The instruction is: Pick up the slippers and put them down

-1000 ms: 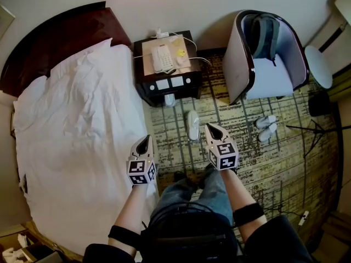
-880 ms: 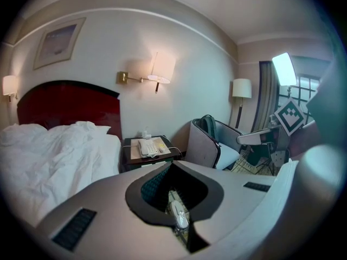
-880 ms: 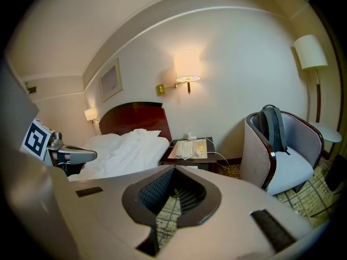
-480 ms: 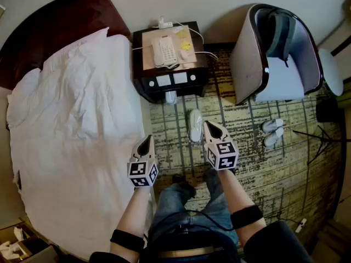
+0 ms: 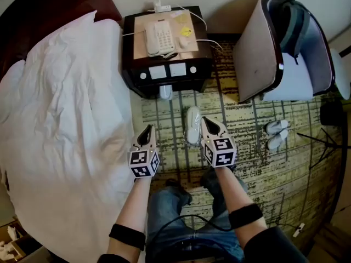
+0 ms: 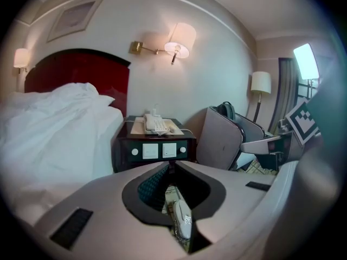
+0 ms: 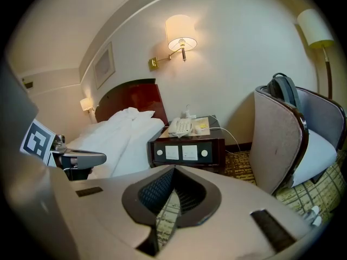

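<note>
Patterned yellow and brown carpet (image 5: 258,163) covers the floor in the head view, with a big white bed (image 5: 60,119) on the left gripper's side. Both grippers point at a dark nightstand (image 5: 164,70) with a white phone (image 5: 159,37) on top. A gray chair (image 5: 285,48) stands off to the right gripper's side. The left gripper (image 5: 147,130) and the right gripper (image 5: 207,123) are held low over the carpet, side by side. One white slipper (image 5: 192,126) lies flat on the carpet between them, just beside the right gripper's tip. Two more white slippers (image 5: 276,133) lie farther out on the right gripper's side, near the chair.

From the left gripper view, the jaws are closed and hold nothing. The white slipper shows on the floor through the small gap under the tips, just ahead. A lit wall lamp (image 6: 179,39) hangs above the nightstand straight ahead.

From the right gripper view, the jaws are closed too, with nothing in them. Only carpet shows under the tips. The nightstand is ahead, and the chair is to its right.
</note>
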A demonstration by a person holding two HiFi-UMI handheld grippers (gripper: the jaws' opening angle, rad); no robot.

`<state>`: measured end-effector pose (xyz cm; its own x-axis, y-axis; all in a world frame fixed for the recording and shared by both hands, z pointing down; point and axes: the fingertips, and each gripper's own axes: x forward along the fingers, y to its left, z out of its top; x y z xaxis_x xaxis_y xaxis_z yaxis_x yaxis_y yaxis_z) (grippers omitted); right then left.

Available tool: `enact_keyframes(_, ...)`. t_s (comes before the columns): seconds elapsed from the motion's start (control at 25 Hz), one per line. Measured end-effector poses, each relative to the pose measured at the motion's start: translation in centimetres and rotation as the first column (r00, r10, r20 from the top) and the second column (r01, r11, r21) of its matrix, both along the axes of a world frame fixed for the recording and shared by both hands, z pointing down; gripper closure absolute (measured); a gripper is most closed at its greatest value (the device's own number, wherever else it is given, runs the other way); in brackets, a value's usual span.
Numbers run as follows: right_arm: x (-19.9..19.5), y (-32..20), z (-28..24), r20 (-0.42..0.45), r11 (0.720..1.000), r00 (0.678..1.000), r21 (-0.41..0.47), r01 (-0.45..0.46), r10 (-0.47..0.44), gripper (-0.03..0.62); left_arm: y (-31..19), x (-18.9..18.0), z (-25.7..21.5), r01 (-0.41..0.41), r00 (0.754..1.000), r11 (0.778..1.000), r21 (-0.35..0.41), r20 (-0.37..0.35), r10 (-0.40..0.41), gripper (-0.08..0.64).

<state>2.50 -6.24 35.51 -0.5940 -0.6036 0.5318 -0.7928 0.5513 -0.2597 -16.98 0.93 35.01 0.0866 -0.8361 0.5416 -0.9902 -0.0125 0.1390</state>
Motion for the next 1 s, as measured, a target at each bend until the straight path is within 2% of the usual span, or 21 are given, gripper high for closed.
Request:
enact_keyframes(0.32,-1.4,-2.5,11.0,0.006,1.0,1.0,0.002,-0.013,0.013,0.591,-4.5,-0.8,12.3,-0.008,1.0,1.0,-0.018,-0.012,0.008,0.467)
enact_keyframes(0.52,-2.5,-3.7,18.3,0.017,1.0,1.0,-0.005,-0.02,0.02,0.591,-7.6,-0.9,19.9,-0.021,1.0,0.999,-0.03,-0.017,0.02,0.459)
enact_keyframes(0.72,-2.8,-5.2,25.5,0.018,0.999,0.999,-0.014,-0.044,0.044,0.591,-10.6,-1.7,27.5,-0.012,1.0,0.999,-0.047,-0.002,0.012,0.335)
enact_keyframes(1.0,-3.3,-7.8,32.7,0.045,0.998,0.997,0.021,-0.059,0.058,0.591,-14.4,-1.9,36.5,-0.016,1.0,0.999,-0.051,0.023,0.017,0.275)
